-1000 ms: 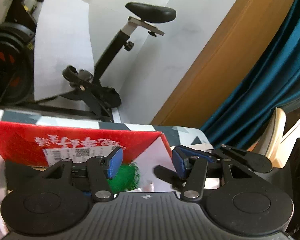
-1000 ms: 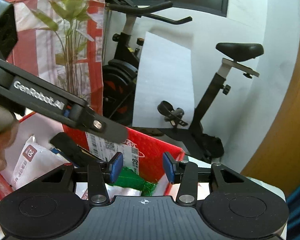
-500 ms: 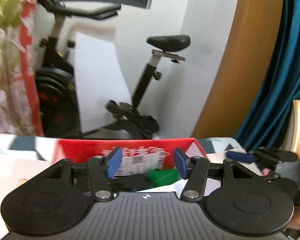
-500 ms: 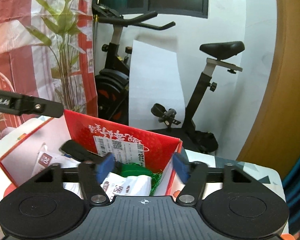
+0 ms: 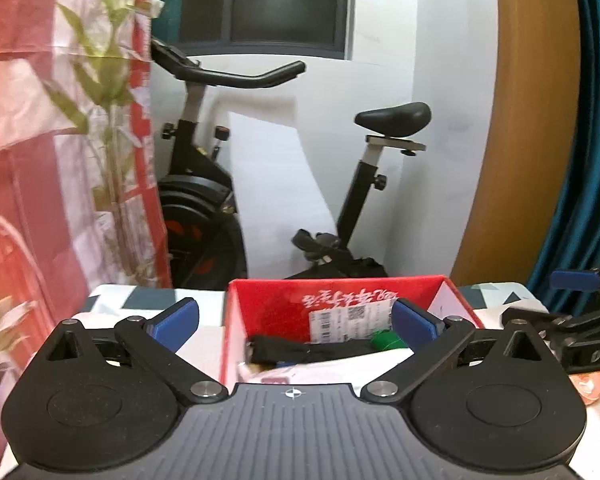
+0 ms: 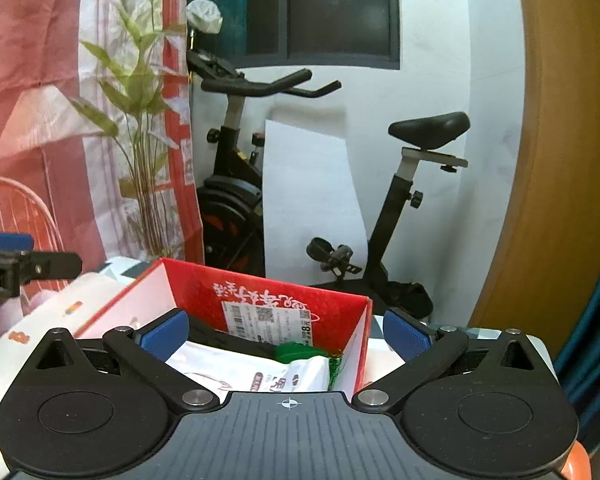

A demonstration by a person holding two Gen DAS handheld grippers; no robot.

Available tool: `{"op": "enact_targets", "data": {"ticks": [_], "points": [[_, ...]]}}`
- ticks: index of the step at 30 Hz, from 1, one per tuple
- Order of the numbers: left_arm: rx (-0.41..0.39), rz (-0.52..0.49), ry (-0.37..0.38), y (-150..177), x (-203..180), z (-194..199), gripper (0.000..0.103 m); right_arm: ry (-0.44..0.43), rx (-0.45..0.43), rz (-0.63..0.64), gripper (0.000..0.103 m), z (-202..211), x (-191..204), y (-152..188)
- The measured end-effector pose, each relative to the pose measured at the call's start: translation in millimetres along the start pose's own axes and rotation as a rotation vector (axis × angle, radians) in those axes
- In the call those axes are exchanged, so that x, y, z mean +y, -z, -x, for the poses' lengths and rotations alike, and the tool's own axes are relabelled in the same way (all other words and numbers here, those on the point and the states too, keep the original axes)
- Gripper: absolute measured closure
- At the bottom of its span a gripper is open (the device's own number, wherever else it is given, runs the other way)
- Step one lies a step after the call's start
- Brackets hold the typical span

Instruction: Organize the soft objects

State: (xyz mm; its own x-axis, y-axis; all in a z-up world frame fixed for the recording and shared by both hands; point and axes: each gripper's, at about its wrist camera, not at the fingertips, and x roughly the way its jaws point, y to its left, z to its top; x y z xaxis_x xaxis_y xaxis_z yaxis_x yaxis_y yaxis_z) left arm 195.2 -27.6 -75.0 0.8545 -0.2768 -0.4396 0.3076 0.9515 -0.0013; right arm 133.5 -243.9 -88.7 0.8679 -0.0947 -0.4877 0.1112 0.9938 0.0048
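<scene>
Left claw (image 5: 294,322) wide apart, empty, blue pads either side of lower centre of the left wrist frame. Right claw (image 6: 286,332) also wide apart, nothing between the pads.

Red box (image 5: 340,294) sits open on the desk (image 5: 156,298), centre of both frames just beyond the pads, white barcode label (image 6: 266,320) on its inner far wall. Inside: white soft packet (image 6: 260,372) at the near side, green soft item (image 6: 294,351) just behind it towards the right wall, black strap-like item (image 5: 312,352) lying across; contact between them hard to tell.

Right claw's blue tip also shows at the right edge of the left wrist frame, beside the box; left claw's tip shows at the left edge of the right wrist frame.

Background: exercise bike (image 6: 404,184) at centre, plant (image 6: 144,120) at left, teal curtain (image 5: 580,160) at right.
</scene>
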Motion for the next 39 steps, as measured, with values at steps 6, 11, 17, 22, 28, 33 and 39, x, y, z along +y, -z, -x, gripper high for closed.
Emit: {"op": "enact_targets", "data": {"ticks": [6,11,17,22,28,33,39], "points": [[-0.011,-0.007,-0.041,10.3,4.2,36.5,0.000,0.021,-0.019,-0.009,0.000,33.0,11.8,8.1],[-0.001,0.002,-0.039,33.1,9.1,65.8,0.000,0.030,-0.009,-0.027,0.000,55.1,23.1,31.1],[0.049,-0.034,-0.015,77.7,13.2,90.9,0.000,0.007,0.025,-0.045,0.000,70.3,33.2,72.8],[0.119,0.007,-0.008,116.7,23.9,94.1,0.002,-0.037,0.063,-0.061,0.001,72.7,40.8,108.5],[0.160,0.021,0.010,150.9,29.4,92.1,0.010,-0.071,0.143,-0.006,0.007,57.5,58.2,144.9],[0.207,0.074,0.006,173.8,38.8,80.5,0.016,-0.053,0.239,0.015,0.028,33.7,54.5,173.5],[0.289,0.136,0.047,190.0,46.8,56.5,0.063,-0.053,0.326,0.101,0.045,13.7,60.0,200.3]]}}
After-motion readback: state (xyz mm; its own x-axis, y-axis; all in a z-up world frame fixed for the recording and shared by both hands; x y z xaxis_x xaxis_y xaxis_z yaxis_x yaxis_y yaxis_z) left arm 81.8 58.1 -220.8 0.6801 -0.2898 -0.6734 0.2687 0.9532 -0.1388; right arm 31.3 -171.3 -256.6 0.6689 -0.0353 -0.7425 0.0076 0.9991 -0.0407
